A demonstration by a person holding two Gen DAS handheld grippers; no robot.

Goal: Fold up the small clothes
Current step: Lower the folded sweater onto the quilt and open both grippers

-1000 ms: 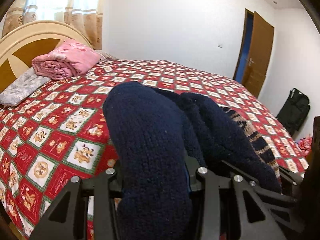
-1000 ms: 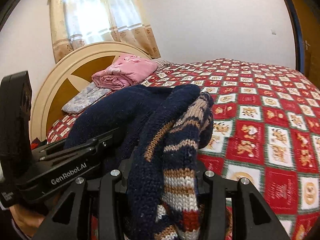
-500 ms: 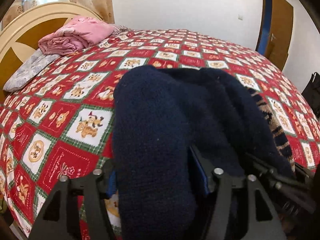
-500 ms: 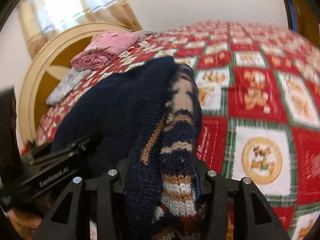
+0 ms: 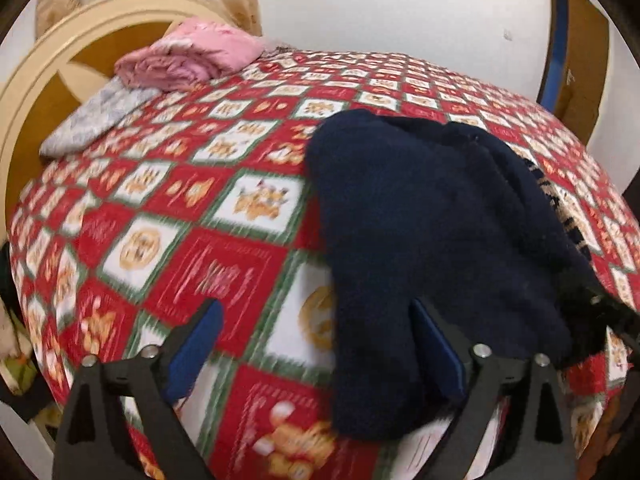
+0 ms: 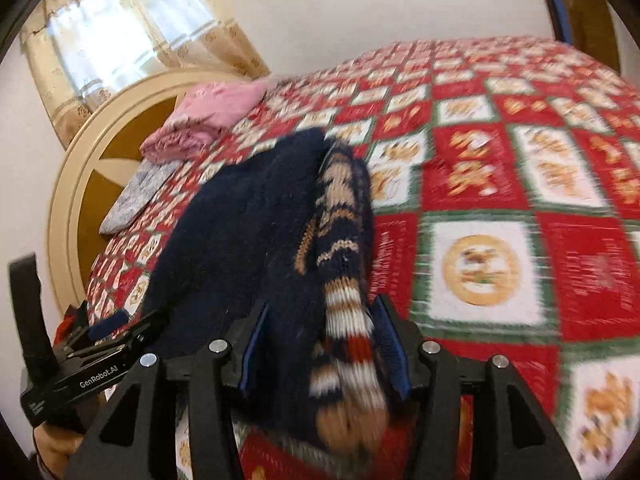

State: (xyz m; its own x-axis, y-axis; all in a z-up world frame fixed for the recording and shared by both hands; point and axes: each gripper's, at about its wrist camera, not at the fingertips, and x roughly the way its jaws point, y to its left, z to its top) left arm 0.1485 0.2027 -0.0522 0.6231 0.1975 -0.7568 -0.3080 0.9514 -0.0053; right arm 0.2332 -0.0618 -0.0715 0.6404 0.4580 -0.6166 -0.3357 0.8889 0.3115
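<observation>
A dark navy knit sweater (image 5: pixel 420 220) with a tan and white striped part (image 6: pixel 340 208) lies bunched on the red patterned bedspread (image 5: pixel 200 208). My left gripper (image 5: pixel 314 306) is open and its jaws are spreading wide. The sweater's near end lies between them against the right finger, and the left pad is clear of it. My right gripper (image 6: pixel 322 304) holds the striped fold of the sweater (image 6: pixel 248 240). Its jaws are opening slowly, and the fabric still fills the gap. The left gripper (image 6: pixel 100 356) also shows in the right wrist view, low at the left, with a hand (image 6: pixel 52 452) under it.
A folded pink blanket (image 5: pixel 188 56) and a grey pillow (image 5: pixel 100 116) lie by the cream headboard (image 5: pixel 48 88). A brown door (image 5: pixel 580 60) stands at the far right. A curtained window (image 6: pixel 120 40) is behind the headboard. The bedspread stretches to the right of the sweater.
Both grippers sank toward the bed and tipped downward, laying the sweater on the bedspread. The left jaws spread wide and let go of it. The right jaws widened a little.
</observation>
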